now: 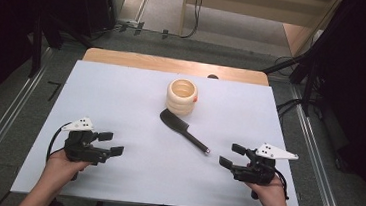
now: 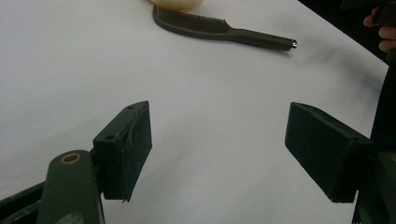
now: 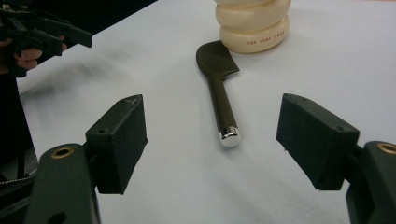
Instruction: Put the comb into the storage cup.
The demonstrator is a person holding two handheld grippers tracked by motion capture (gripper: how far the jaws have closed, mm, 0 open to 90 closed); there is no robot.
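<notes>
A black comb (image 1: 182,129) lies flat on the white table top (image 1: 121,102), its toothed head toward a cream ribbed cup (image 1: 182,96) and its silver-tipped handle pointing to the front right. In the right gripper view the comb (image 3: 218,88) lies ahead between the jaws, handle end nearest, with the cup (image 3: 252,25) behind it. My right gripper (image 1: 232,156) stands open just right of the handle tip, nothing between its jaws. My left gripper (image 1: 110,144) stands open at the front left, well clear of the comb (image 2: 219,29).
A bare wooden strip (image 1: 174,64) runs along the table's far edge. Dark stands and cables line the floor at both sides. The table's front edge lies close under both hands.
</notes>
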